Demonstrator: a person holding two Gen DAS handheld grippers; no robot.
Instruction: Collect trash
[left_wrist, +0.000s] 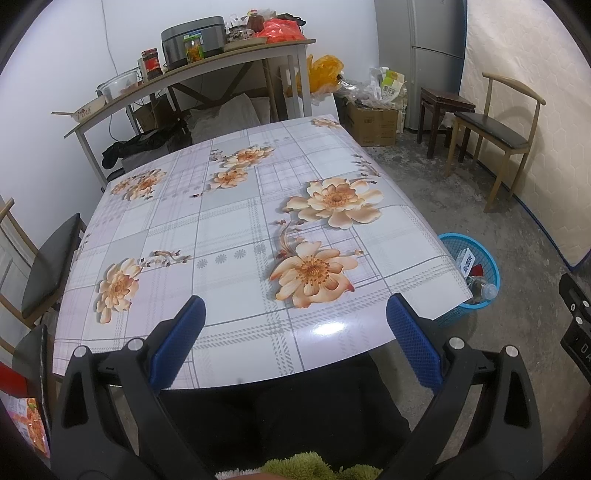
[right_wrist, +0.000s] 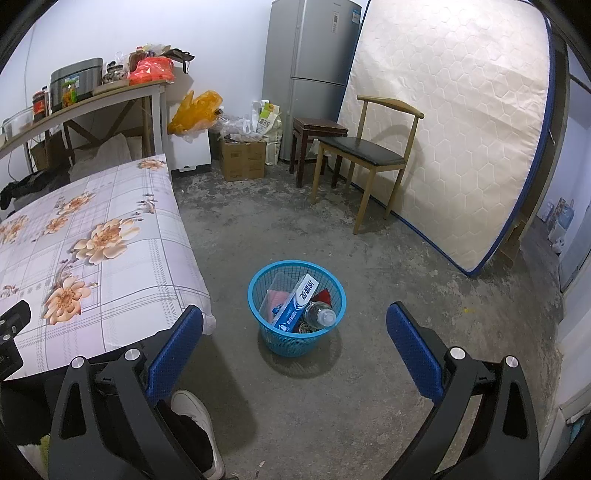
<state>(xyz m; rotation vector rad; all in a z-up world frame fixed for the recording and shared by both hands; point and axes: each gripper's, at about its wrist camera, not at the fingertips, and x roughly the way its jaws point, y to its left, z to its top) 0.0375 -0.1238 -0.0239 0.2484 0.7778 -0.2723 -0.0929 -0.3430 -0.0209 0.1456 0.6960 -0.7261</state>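
Clerk: Right wrist view, item one: blue mesh basket on the concrete floor, just off the table's near right corner. Contents: toothpaste box, clear plastic bottle, something red, partly hidden.

Checker: Handling?

Clerk: Judged light throughout. Box is stiff card, best pinched across its flat faces; bottle is smooth, likely slippery and crushable, best taken at the neck. Basket walls flex; grip the rim.

Checker: Grippers?

Clerk: Right gripper spread wide, empty, aimed at the basket. Left gripper likewise spread, empty, over the table's near edge.

Checker: Table?

Clerk: Floral tablecloth, no trash visible on it.
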